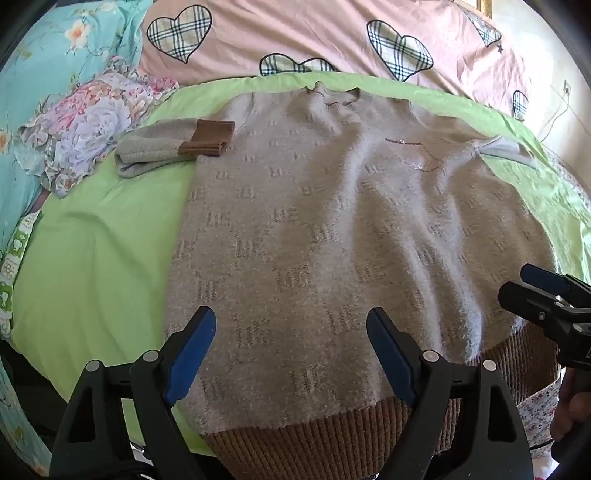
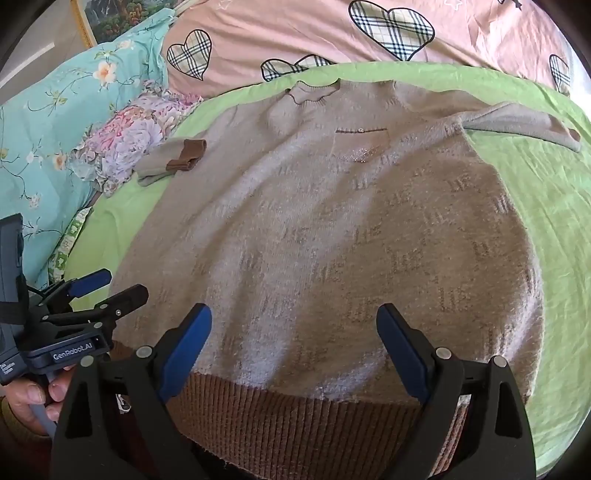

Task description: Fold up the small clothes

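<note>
A beige knitted sweater [image 1: 332, 229] with a brown ribbed hem [image 1: 317, 439] lies flat, front up, on a green sheet [image 1: 96, 258]. It also shows in the right wrist view [image 2: 332, 240]. Its left sleeve [image 1: 159, 151] is folded with a brown cuff; its right sleeve [image 2: 524, 123] stretches out sideways. My left gripper [image 1: 291, 328] is open and empty, above the hem's left part. My right gripper [image 2: 295, 328] is open and empty, above the hem's right part. The right gripper also shows at the edge of the left wrist view [image 1: 532, 284], and the left gripper in the right wrist view [image 2: 110, 284].
A pink quilt with plaid hearts [image 1: 295, 33] lies behind the sweater. A turquoise floral pillow [image 1: 55, 48] and a flowered cloth [image 1: 92, 122] lie at the left. A framed picture [image 2: 122, 18] stands at the far left.
</note>
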`<action>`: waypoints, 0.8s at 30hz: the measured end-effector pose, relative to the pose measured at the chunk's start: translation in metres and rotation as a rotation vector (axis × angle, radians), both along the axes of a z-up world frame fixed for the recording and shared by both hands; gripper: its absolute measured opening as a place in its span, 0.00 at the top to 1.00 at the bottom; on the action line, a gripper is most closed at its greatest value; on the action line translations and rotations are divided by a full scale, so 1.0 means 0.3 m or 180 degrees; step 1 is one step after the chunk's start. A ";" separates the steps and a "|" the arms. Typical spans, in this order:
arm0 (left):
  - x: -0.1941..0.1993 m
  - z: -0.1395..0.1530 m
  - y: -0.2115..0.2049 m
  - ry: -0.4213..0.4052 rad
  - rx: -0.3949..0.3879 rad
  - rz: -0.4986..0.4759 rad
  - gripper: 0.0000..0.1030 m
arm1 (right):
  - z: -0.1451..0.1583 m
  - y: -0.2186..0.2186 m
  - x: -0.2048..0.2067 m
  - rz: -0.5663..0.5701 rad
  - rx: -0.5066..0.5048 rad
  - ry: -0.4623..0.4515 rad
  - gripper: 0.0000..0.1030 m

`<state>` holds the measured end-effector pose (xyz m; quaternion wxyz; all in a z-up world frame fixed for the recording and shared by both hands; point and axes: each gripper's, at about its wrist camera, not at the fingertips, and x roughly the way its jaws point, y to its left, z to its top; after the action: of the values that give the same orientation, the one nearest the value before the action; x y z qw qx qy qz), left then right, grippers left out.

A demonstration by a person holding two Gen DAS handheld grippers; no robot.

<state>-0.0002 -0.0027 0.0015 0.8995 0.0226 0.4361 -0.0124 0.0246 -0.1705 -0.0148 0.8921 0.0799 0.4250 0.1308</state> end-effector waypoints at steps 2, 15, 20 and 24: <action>0.002 0.001 -0.002 -0.0001 -0.0004 -0.0009 0.18 | 0.003 0.006 0.005 -0.0004 -0.0017 0.0006 0.12; 0.001 -0.003 0.001 0.0011 -0.0037 -0.0020 0.18 | -0.011 -0.011 0.012 -0.0004 0.0035 -0.0038 0.12; 0.004 -0.006 0.004 0.0020 -0.0050 -0.0029 0.18 | 0.001 -0.005 -0.005 -0.0015 0.0177 -0.0160 0.12; 0.002 -0.008 0.000 -0.0008 -0.0067 -0.0025 0.18 | 0.002 -0.011 -0.006 -0.0015 0.0262 -0.0247 0.12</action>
<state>0.0005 -0.0026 -0.0011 0.9002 0.0148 0.4348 -0.0204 0.0227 -0.1740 -0.0143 0.9042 0.1125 0.3841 0.1490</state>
